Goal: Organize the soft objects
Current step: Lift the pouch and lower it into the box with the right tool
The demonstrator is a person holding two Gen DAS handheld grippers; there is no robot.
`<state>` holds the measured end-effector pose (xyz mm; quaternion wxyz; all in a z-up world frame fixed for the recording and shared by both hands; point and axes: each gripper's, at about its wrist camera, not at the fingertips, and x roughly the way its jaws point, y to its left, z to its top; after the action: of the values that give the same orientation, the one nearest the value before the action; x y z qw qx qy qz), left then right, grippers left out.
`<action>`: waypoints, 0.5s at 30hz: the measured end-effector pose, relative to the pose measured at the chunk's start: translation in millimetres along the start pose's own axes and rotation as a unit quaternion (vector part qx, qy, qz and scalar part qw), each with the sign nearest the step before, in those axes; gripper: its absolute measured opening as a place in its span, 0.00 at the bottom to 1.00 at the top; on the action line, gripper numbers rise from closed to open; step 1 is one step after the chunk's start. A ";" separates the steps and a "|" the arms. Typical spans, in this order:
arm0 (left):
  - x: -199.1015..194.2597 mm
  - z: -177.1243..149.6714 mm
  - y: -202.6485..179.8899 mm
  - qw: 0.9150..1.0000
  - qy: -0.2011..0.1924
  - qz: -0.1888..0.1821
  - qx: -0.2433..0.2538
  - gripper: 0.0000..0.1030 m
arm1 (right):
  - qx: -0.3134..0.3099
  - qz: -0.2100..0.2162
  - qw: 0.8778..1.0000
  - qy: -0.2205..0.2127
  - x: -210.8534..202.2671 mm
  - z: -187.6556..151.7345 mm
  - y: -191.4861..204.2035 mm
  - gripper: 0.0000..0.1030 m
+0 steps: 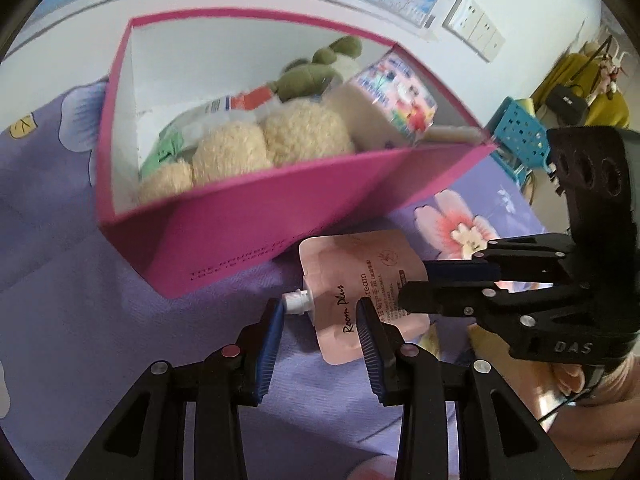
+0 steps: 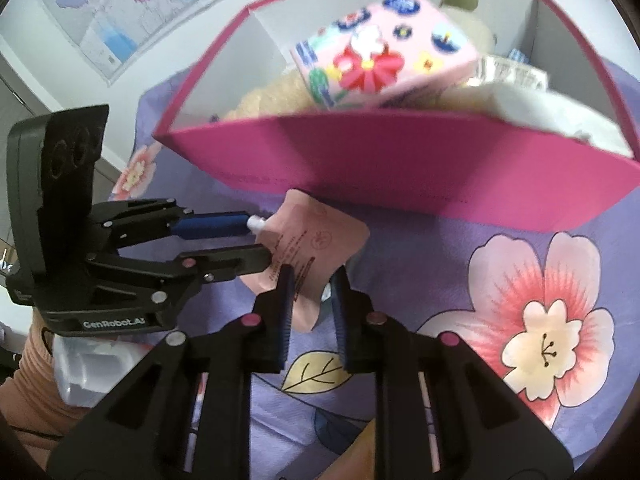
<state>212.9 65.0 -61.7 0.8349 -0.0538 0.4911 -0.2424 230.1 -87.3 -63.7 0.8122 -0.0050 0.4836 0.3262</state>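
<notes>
A pale pink spouted hand-cream pouch (image 1: pixel 362 294) lies flat on the purple flowered cloth (image 1: pixel 100 320) covering the table, just in front of the near wall of the magenta cardboard box (image 1: pixel 280 200), its white screw cap (image 1: pixel 296 301) pointing toward the left tool (image 1: pixel 320 312). Both tools are on it at once. The left tool straddles the spout end, one blue pad beside the cap and the other over the printed face; its fingers are narrowly set, but the pads do not clearly press the pouch, so I read it as loosely spread around the neck. The right tool (image 2: pixel 311 284) has the opposite bottom corner of the pouch (image 2: pixel 312 248) between its fingers, pinching the film there. The pouch looks light, limp and smooth: a filled laminate sachet that should sag and fold if lifted by one corner, and whose glossy skin may slip from ribbed pads. The firmest hold is probably the rigid neck under the cap, or a sealed edge seam, where the film is flat and will not squash the contents. Squeezing the belly risks bulging it or straining the cap. The box already holds cream plush toys (image 1: pixel 248 148), a green plush (image 1: pixel 308 76) and a flowered pink packet (image 2: pixel 380 48), leaving little free room, so the pouch probably has to go in edgewise.
</notes>
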 end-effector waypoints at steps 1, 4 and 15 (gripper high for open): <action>-3.2 0.6 -1.7 1.000 -0.003 0.001 0.003 0.36 | -0.002 0.000 1.000 -0.006 -4.6 -1.4 0.5 0.19; -15.4 3.3 -9.1 1.000 -0.019 0.007 0.013 0.36 | -0.006 0.005 1.000 -0.023 -15.4 -2.3 2.4 0.18; -48.6 11.0 -28.5 0.997 -0.064 0.024 0.036 0.36 | -0.035 0.006 0.996 -0.076 -50.9 -3.4 23.9 0.18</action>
<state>192.7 60.7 -8.1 0.8715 -0.0270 0.4291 -0.2357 198.4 -96.3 -17.9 0.8442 -0.0055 0.4087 0.3468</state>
